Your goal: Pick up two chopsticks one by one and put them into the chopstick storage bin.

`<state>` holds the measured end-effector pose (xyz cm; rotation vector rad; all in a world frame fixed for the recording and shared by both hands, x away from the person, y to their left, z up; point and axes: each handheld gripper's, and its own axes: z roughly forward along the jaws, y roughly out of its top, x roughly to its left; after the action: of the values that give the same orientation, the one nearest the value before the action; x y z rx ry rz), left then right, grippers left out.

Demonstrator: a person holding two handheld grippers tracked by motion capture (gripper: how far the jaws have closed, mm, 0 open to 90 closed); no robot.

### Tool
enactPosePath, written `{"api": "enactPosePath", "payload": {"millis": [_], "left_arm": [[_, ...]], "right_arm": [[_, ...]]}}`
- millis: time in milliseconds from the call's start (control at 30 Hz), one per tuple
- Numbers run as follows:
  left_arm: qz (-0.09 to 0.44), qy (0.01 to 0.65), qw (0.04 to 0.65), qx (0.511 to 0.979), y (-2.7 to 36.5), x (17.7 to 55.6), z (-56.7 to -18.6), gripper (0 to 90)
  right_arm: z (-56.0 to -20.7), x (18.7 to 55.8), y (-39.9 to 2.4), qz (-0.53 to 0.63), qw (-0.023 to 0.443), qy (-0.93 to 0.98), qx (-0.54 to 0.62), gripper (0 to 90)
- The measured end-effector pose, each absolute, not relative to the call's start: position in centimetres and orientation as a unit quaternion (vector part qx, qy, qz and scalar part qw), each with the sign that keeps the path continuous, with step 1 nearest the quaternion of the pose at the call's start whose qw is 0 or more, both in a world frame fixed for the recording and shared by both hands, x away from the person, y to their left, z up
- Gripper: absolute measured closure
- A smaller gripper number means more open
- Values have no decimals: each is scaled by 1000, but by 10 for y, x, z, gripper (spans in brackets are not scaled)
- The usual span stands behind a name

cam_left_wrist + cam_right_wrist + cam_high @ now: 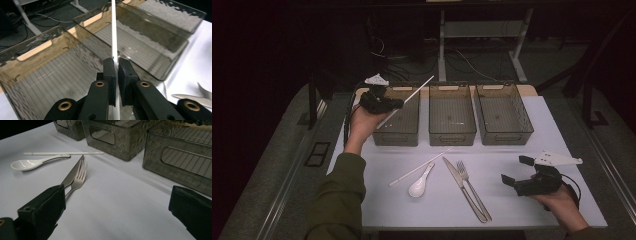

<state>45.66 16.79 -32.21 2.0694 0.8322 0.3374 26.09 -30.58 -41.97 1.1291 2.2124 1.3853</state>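
Note:
My left gripper (pixel 399 103) (pixel 116 62) is shut on a white chopstick (pixel 414 95) (pixel 114 30), held slanting over the left bin (pixel 398 120) (pixel 50 75). A second white chopstick (pixel 417 169) (pixel 62 153) lies on the white table (pixel 512 150) beside a white spoon (pixel 421 183) (pixel 32 163). A metal knife (pixel 462 187) (pixel 72 171) and fork (pixel 472 187) (pixel 79 176) lie side by side right of the spoon. My right gripper (pixel 518 170) (pixel 115 207) rests open near the table's right front, its jaws wide apart with nothing between them.
Three smoky clear bins stand in a row at the back: the left one, a middle bin (pixel 452 115) (pixel 150 37) and a right bin (pixel 503 114) (pixel 185 157). Beyond the table are cables and white desk legs (pixel 442 40) on the dark floor.

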Motion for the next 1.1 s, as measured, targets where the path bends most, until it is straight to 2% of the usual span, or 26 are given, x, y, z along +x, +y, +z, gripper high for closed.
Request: {"api": "enactPosePath", "payload": {"millis": [333, 933, 1000, 1100], "left_arm": [[151, 393, 401, 814, 182, 478, -351, 846], [132, 439, 357, 814, 188, 487, -386, 842], [136, 442, 355, 813, 187, 488, -387, 825], [137, 442, 354, 813, 187, 488, -387, 726]], "right_arm": [[-420, 261, -307, 483, 147, 769, 392, 9], [-420, 261, -307, 482, 146, 769, 393, 9], [-420, 261, -307, 482, 147, 769, 393, 9], [-420, 261, -307, 483, 146, 769, 394, 9]]}}
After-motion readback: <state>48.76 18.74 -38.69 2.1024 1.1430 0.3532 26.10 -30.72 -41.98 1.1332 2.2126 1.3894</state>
